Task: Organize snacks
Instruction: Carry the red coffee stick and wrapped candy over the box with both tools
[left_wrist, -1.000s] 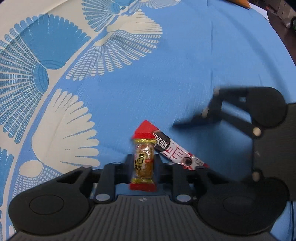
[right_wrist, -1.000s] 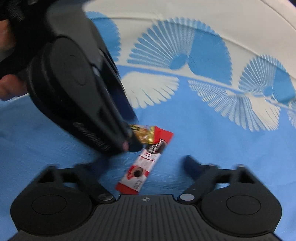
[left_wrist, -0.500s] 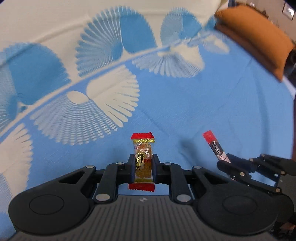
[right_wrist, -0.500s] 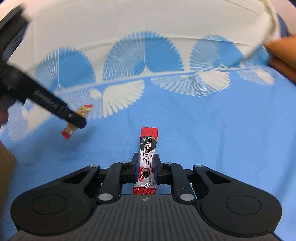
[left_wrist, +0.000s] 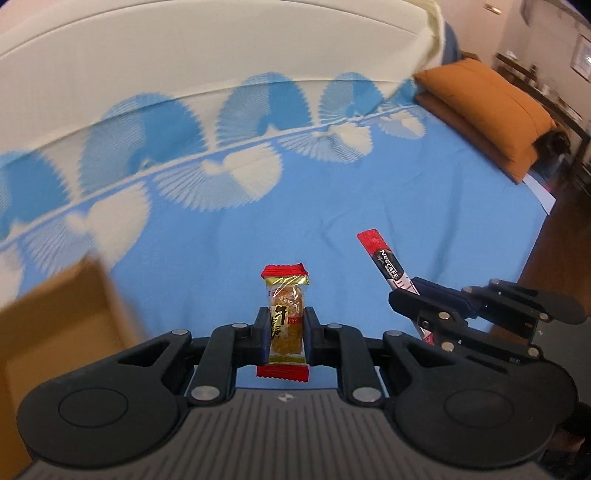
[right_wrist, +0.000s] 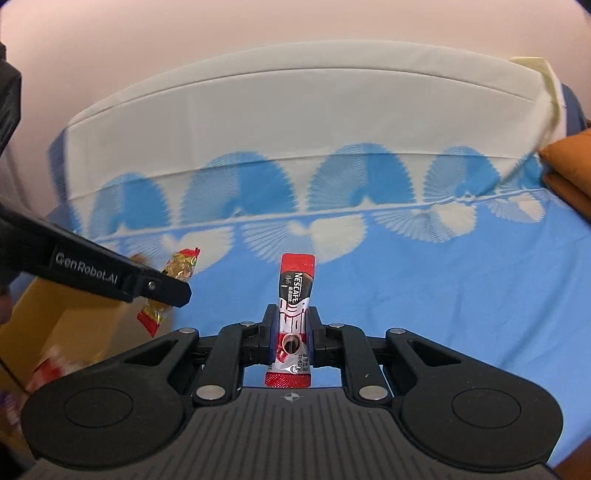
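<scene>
Now my left gripper (left_wrist: 286, 334) clenches an upright candy (left_wrist: 286, 317), my right gripper (right_wrist: 291, 334) a Nescafé stick (right_wrist: 294, 295), both lifted above the blue bedspread (left_wrist: 388, 192), beside a cardboard box (left_wrist: 55, 325).

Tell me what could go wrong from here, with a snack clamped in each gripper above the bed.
1. The left gripper pinches the candy by its crinkly wrapper; it might slip out.
2. The right gripper clamps the coffee stick near its lower end, so the long free end could swing or snag.
3. Both grippers sit close near the cardboard box; they could collide.
</scene>
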